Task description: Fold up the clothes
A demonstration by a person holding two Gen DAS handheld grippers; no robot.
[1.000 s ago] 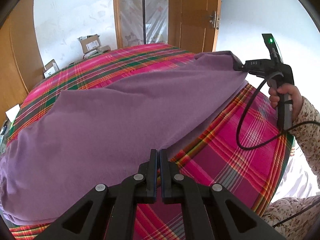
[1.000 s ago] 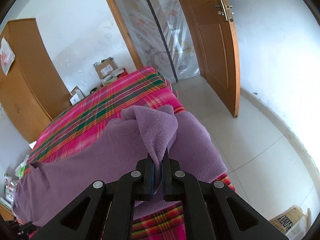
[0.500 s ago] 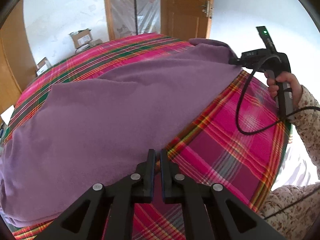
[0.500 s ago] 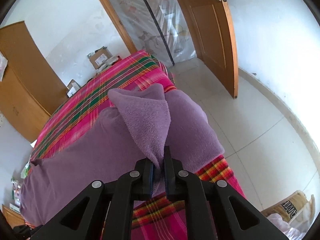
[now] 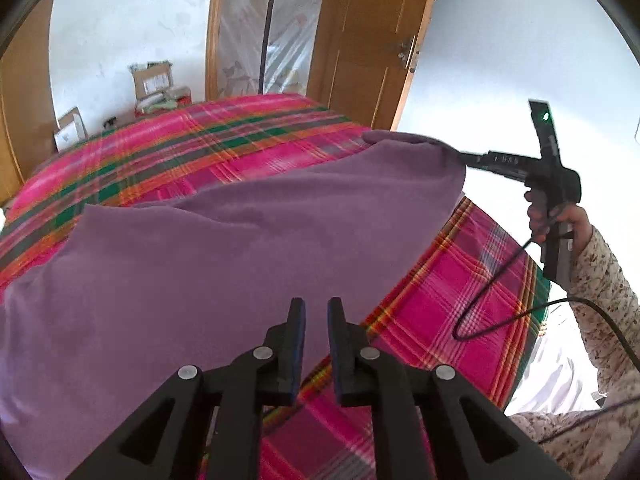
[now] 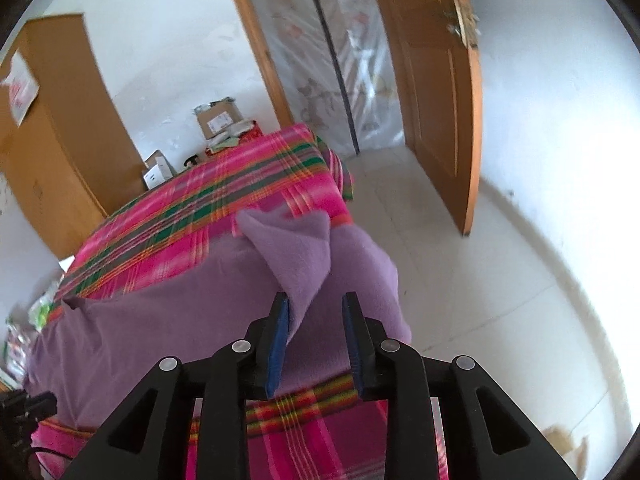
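1. Looking along my left claw, I see its jaws opening, a narrow gap between them and nothing gripped; the near edge of the soft purple fleece garment lies just beyond and below the fingertips.
2. The garment is spread flat over the bed with its pink, green and orange plaid cover, reaching from the near left side up to the far right corner.
3. My right claw has its jaws opening too, standing well apart. A pointed fold of the garment hangs in the gap, against the left pad and clear of the right one, so I have no squeeze on it.
4. From the left view, my right hand holds that claw's black handle at the garment's far corner, a black cable looping down from it over the bed.
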